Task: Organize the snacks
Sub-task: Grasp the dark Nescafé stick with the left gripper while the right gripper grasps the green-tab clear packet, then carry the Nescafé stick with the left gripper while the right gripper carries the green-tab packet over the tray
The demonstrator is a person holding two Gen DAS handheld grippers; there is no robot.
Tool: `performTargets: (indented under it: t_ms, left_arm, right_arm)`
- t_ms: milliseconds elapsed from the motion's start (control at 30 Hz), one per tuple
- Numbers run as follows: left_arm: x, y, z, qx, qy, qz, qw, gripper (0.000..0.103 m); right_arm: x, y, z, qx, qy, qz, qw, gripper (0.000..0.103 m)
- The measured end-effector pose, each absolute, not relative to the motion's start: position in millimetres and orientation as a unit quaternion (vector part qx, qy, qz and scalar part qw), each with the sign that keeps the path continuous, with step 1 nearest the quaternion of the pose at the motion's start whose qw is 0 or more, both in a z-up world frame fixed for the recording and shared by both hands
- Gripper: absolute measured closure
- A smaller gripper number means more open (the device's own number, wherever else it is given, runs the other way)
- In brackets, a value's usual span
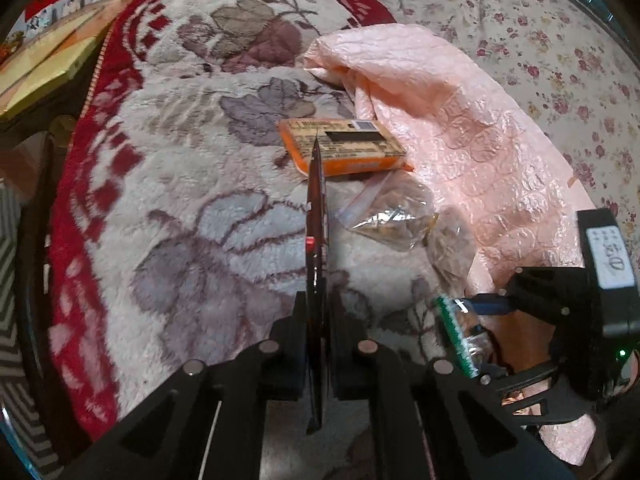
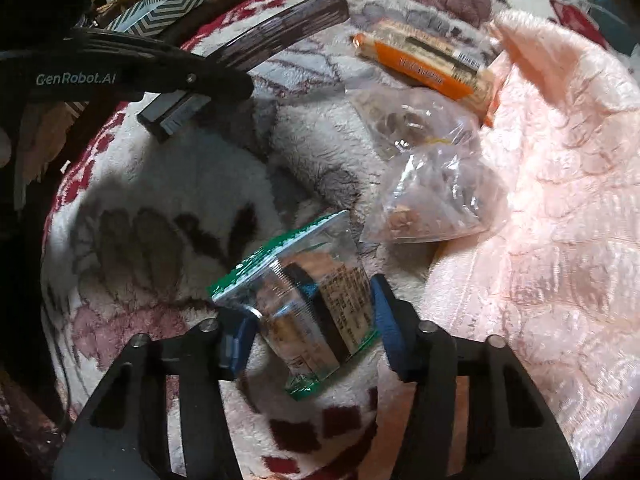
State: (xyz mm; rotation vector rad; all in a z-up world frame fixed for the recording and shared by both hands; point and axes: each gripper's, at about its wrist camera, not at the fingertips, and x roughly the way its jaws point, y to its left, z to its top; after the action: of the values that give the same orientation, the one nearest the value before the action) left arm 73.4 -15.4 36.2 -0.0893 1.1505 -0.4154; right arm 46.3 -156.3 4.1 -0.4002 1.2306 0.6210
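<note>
Right wrist view shows my right claw (image 2: 316,332) with its blue pads against a green-edged packet (image 2: 308,312), low over the blanket (image 2: 168,184). My left claw (image 1: 318,320) is clamped on a thin dark packet (image 1: 316,248). The crinkly wrapper could slip, I think. An orange bar (image 1: 344,146) and clear bags (image 2: 432,200) crowd the pink sheet (image 2: 560,200) ahead.
</note>
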Motion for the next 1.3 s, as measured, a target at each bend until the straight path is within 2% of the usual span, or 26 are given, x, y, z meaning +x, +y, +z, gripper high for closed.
performTargets:
  t_ms: [100,133,167,200,633,1300]
  left_arm:
    - [65.3,-9.7,41.6,-0.036,0.535,-0.169,0.827,0.093]
    - [62.1,-7.1,43.8,-0.037,0.532,-0.163,0.830,0.093]
    - [58.8,-4.6,45.6,-0.041,0.529,-0.161,0.832,0.093]
    - [55.7,-2.0,46.8,-0.044,0.529,-0.156,0.833,0.093]
    - [19.6,37.8,59.7,-0.055,0.513,-0.094,0.852,0.093]
    - [-18.2,150.0,95.0,-0.062,0.469,0.053,0.879,0.093]
  right_arm:
    - [36.7,-155.5,14.0,-0.181,0.542,0.280,0.772,0.060]
    - [35.9,-156.5,18.4,-0.171,0.537,0.279,0.778,0.066]
    - [35.3,-158.1,24.6,-0.151,0.532,0.279,0.785,0.077]
    - [35.3,-159.1,28.3,-0.138,0.529,0.281,0.789,0.082]
    - [30.2,-125.0,44.5,-0.092,0.510,0.313,0.796,0.084]
    - [33.9,10.6,89.9,-0.096,0.473,0.401,0.779,0.084]
